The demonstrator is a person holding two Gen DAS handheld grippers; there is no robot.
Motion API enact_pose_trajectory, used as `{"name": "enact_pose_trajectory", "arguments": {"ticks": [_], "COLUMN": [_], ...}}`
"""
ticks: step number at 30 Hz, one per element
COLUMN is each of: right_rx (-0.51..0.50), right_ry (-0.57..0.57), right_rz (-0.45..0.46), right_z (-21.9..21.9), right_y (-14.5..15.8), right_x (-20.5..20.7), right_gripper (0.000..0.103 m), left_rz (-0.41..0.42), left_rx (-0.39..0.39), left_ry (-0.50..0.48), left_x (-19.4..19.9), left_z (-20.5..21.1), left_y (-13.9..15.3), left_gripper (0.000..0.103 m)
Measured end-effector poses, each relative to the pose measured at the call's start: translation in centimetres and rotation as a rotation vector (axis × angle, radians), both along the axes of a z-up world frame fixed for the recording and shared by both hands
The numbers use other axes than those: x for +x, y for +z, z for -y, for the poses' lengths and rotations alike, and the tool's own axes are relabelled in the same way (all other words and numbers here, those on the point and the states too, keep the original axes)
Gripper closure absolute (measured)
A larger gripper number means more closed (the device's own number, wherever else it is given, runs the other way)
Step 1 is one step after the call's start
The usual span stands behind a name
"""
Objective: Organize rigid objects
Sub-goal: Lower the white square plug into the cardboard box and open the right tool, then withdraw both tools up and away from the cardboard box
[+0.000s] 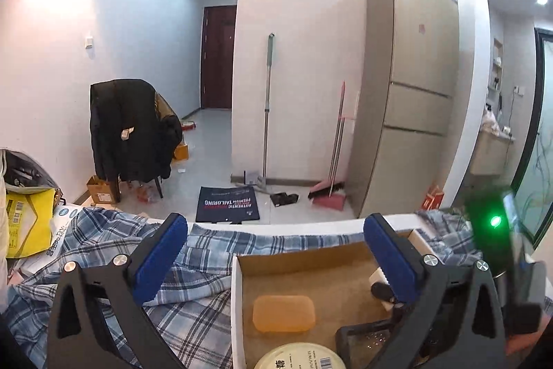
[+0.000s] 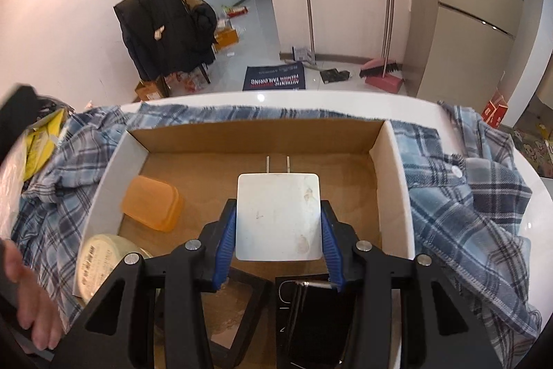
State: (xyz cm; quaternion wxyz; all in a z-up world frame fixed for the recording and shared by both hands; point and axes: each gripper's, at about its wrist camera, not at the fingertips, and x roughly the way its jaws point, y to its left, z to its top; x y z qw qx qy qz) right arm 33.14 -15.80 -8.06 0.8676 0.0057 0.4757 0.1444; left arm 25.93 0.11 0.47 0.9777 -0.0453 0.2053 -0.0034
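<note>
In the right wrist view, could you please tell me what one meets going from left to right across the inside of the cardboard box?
Round tin lid → orange soap bar → white plug adapter, held in the right tool → the box's right wall.

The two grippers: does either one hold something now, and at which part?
The right gripper holds a white plug adapter by its two opposite side edges, prongs pointing away, over the cardboard box. The left gripper is open and holds nothing.
</note>
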Motion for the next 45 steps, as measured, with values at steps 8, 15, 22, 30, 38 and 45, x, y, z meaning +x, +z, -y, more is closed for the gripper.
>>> {"name": "enact_pose_trajectory", "arguments": {"ticks": [8,15,22,30,38,45], "right_rx": [0.088,0.186,0.094,0.087,0.094,0.143], "right_ry": [-0.029,-0.056,-0.016,-0.018,-0.024,-0.044], "right_rz": [0.132,0.178,0.273,0.303,0.384,0.385], "right_z": [1.2,2.6,3.3,5.0,5.9,5.9], "right_y": [2.0,7.5,11.8,13.0,11.7,7.9], "right_x": [-1.1,-3.6,-9.6,-15.4,-19.1,-18.3], "right_gripper": [0.023,0.021,0.021,0.02,0.012,0.012], "left_rz": [0.044,0.205,0.208,0.197,0.125,0.101], "left_rx": [-0.073,0.087,0.052,0.047,0.043,0.164], "left_ry": [0.031,0.009,-0.046,-0.044,-0.057,-0.019], "left_x": [-1.5,-6.6,-12.6,-18.9,-21.8,-20.0], "left_z": [-1.5,0.4,0.7,0.6,0.2,1.2], "left_y": [2.0,7.0,9.9,10.1,7.8,2.4], "left_gripper": [0.0,0.0,0.0,0.0,0.0,0.0]}}
